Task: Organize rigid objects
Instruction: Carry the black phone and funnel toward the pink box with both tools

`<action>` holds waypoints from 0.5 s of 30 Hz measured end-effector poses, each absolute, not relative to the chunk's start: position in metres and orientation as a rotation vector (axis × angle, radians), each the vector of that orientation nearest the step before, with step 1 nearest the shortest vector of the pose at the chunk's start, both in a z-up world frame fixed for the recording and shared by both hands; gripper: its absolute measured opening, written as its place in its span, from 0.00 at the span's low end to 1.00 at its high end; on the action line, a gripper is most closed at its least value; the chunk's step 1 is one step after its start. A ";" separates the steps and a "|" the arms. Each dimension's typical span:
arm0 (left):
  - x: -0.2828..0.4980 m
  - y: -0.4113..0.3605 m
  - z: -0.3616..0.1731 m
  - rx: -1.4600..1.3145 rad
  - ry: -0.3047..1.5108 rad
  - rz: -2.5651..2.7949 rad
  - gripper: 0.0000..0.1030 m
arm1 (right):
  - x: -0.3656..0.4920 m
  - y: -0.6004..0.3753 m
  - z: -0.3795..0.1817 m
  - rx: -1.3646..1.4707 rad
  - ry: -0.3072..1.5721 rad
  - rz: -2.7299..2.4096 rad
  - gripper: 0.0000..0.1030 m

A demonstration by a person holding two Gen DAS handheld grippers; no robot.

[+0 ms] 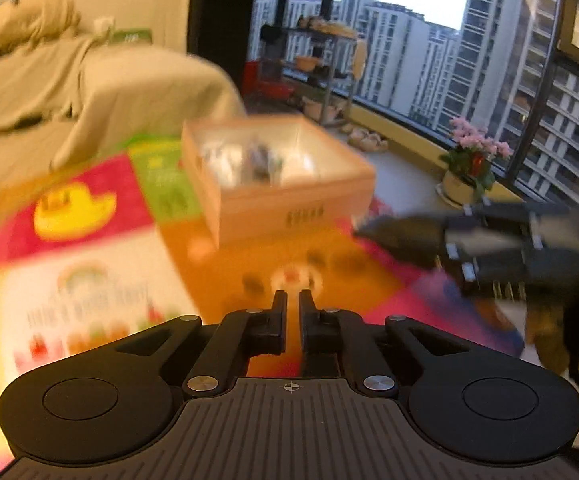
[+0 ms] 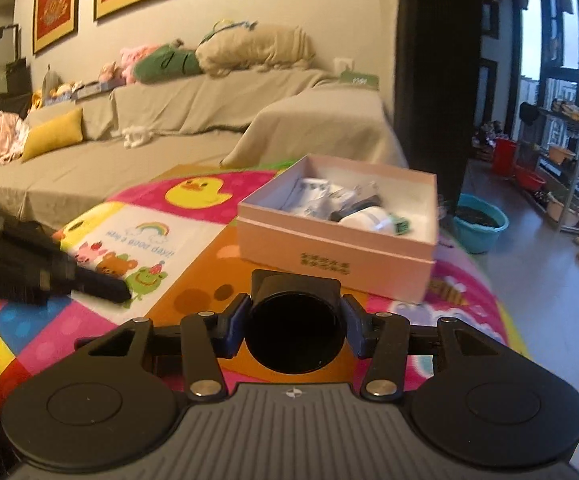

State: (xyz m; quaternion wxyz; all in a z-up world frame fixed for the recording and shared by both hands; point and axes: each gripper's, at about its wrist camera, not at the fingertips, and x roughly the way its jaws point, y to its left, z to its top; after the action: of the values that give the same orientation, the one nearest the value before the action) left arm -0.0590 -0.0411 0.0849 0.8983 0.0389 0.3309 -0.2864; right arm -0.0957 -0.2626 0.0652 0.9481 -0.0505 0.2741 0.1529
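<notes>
An open pale pink box [image 2: 331, 248] sits on a colourful play mat [image 2: 129, 236] and holds white packets, a white rounded item [image 2: 367, 218] and a small green piece. It also shows blurred in the left wrist view [image 1: 285, 204]. My right gripper [image 2: 295, 318] is shut on a black cylindrical object [image 2: 295, 328] and holds it just in front of the box. My left gripper [image 1: 293, 300] is shut and empty above the orange part of the mat [image 1: 225, 264]. Each gripper shows from the side in the other's view, the right [image 1: 401, 234] and the left [image 2: 101, 286].
A beige covered sofa [image 2: 169, 136] with cushions stands behind the mat. A blue basin [image 2: 481, 228], a red bucket [image 2: 503, 156] and a metal shelf rack [image 2: 565, 160] stand by the window. A potted pink flower [image 1: 473, 160] sits on the sill.
</notes>
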 end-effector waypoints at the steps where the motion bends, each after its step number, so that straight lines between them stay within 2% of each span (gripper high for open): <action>1: -0.052 -0.045 0.091 0.098 0.672 -0.589 0.07 | -0.097 -0.266 0.066 -0.097 0.550 0.304 0.47; 4: -0.032 -0.049 0.099 0.076 0.676 -0.571 0.07 | -0.099 -0.273 0.067 -0.074 0.537 0.289 0.47; 7: -0.033 -0.046 0.091 0.016 0.732 -0.601 0.13 | -0.103 -0.276 0.059 -0.067 0.538 0.295 0.47; 15: -0.070 -0.046 0.035 0.284 0.897 -0.560 0.17 | -0.087 -0.270 0.019 -0.079 0.627 0.239 0.48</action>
State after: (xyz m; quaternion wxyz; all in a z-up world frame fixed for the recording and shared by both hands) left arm -0.0700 -0.0463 0.0351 0.8538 0.1352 0.4264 -0.2662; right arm -0.0874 -0.2697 0.0192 0.9436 -0.0386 0.3074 0.1170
